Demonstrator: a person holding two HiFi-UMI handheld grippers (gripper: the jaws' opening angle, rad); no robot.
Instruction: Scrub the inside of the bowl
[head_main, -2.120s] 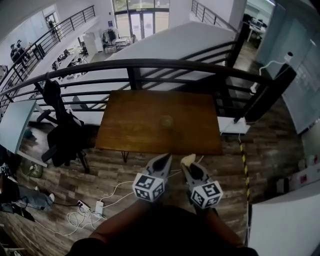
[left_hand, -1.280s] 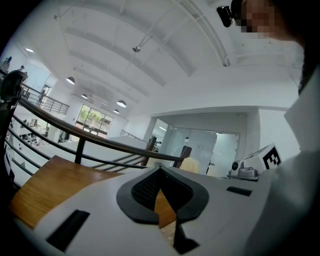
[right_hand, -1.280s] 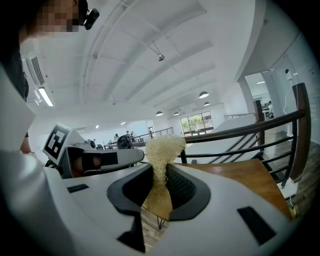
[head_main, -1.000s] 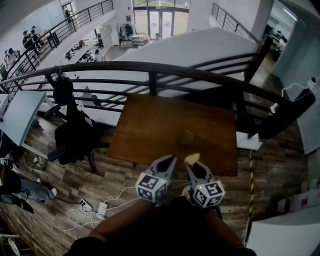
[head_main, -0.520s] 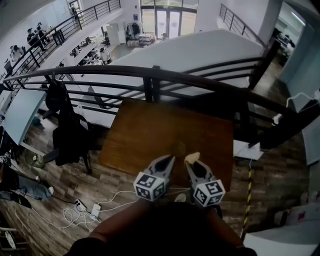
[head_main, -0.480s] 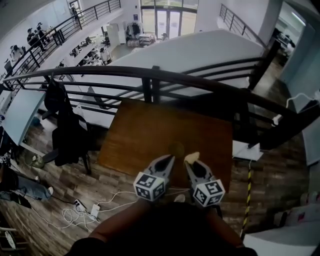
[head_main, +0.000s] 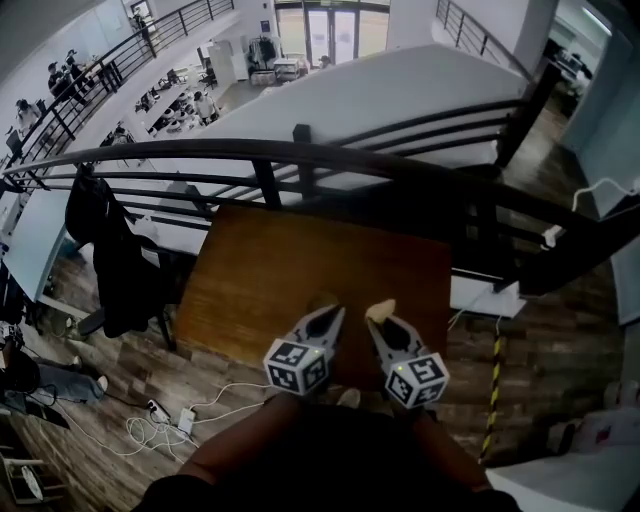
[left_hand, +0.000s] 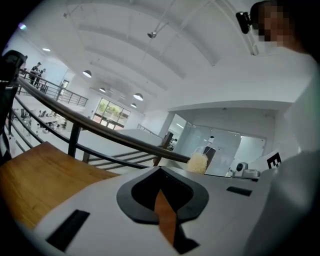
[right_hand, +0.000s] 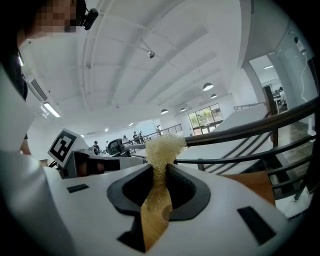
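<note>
The task seems only at the approach. The left gripper (left_hand: 161, 176) has its jaws together and holds nothing. The right gripper (right_hand: 159, 174) is clamped on a yellow scrubber (right_hand: 163, 148). The bowl (head_main: 322, 299), faint and small, sits on the wooden table (head_main: 250, 285), just beyond the gripper tips. Next, I think, the scrubber must come down into the bowl.

Left gripper (left_hand: 161, 172) shell: white plastic, smooth, matt. Its fingers (left_hand: 130, 200) carry a black, matt, rubber-like lining.

Right gripper (right_hand: 159, 172): same white plastic shell. The dark lining of its fingers (right_hand: 184, 188) shows a fine raised texture.

Scrubber (right_hand: 162, 147), pinched between the right fingers: pale yellow, coarse open fibre mesh, rough, matt.

Table (head_main: 300, 270), ahead of both fingertips: brown wood, smooth, low sheen.

Railing (head_main: 300, 155), beyond the table: dark metal, smooth, slight gloss.

Floor (head_main: 540, 340), right of the right fingers: wood-look planks, matt.

Jacket (head_main: 100, 240), on the railing, well left of the left fingers: dark cloth, matt.
</note>
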